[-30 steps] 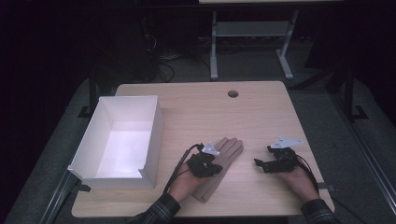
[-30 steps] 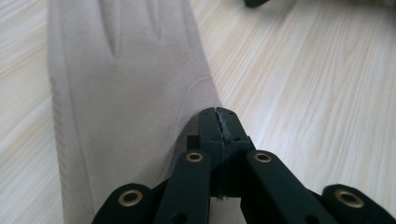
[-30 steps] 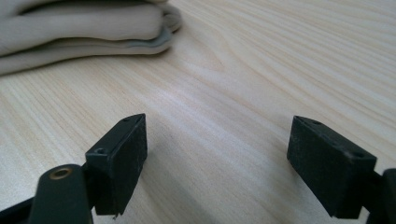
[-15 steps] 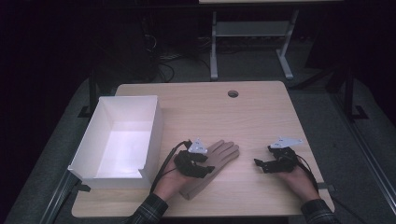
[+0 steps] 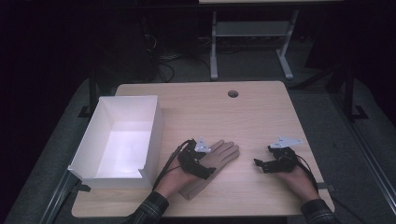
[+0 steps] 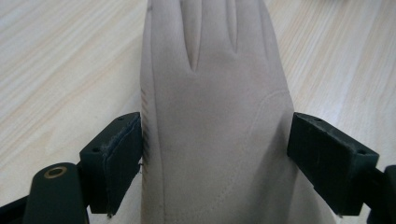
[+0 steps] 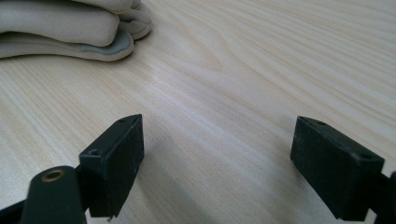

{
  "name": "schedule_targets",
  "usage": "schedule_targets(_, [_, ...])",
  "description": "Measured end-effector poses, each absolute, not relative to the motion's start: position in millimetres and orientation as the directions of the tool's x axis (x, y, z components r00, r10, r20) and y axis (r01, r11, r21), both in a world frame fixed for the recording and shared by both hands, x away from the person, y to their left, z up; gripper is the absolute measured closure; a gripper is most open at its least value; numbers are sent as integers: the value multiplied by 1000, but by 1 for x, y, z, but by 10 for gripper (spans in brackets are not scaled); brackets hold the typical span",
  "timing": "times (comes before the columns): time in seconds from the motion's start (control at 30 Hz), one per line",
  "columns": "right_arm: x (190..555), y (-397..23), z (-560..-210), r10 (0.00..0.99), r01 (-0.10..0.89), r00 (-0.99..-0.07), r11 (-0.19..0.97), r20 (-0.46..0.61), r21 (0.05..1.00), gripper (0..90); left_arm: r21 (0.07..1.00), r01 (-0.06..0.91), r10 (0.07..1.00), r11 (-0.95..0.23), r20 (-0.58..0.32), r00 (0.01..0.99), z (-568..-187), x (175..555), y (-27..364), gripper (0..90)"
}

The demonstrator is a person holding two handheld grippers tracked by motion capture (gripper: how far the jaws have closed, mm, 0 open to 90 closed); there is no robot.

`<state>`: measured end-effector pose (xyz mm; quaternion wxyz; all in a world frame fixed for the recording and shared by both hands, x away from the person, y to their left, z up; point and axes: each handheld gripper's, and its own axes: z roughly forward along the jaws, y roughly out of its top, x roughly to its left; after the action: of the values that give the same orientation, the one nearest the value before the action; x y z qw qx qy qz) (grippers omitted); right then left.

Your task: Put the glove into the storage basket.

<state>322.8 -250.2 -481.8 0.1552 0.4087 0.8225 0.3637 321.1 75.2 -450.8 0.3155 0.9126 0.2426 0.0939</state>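
Observation:
A beige glove [image 5: 223,153] lies flat on the wooden table [image 5: 210,107], fingers pointing away to the right. My left gripper [image 5: 205,163] is over the glove's palm. In the left gripper view the glove [image 6: 215,93] lies between the jaws of this gripper [image 6: 215,154], which have just been opening; they stand wide at its two edges without squeezing it. My right gripper [image 5: 260,165] rests open on the table to the right of the glove. In the right gripper view that gripper [image 7: 217,158] has bare wood between its jaws, with the glove's fingertips [image 7: 60,23] at the upper left.
A white open box [image 5: 156,119] stands on the left part of the table, close to the left hand. A round cable hole [image 5: 233,93] sits near the far edge. Beyond the table stands a metal frame [image 5: 214,46] on dark floor.
The left hand and the glove under it have shifted a little to the left on the table. The right hand has kept still.

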Motion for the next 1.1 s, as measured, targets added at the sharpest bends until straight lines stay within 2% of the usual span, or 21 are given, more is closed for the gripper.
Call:
schedule_targets(0.27, [323,-250,-482,785,559,-618,401,42,726,171,612,418,508,-672,-31,861,-461,322,75,186])
schedule_targets(0.53, [323,-250,-482,786,560,-616,401,41,725,171,614,421,508,-668,-37,860,-461,321,77,248])
schedule_targets(0.6, [323,-250,-482,787,560,-616,401,41,725,171,610,420,502,-671,-43,864,-460,321,77,289])
schedule_targets(0.93, [323,-250,-482,789,561,-613,397,43,726,171,585,421,469,-693,-77,880,-454,318,74,640])
schedule_targets(1.1, [323,-250,-482,788,560,-614,398,41,727,171,577,460,482,-675,-127,867,-452,323,77,672])
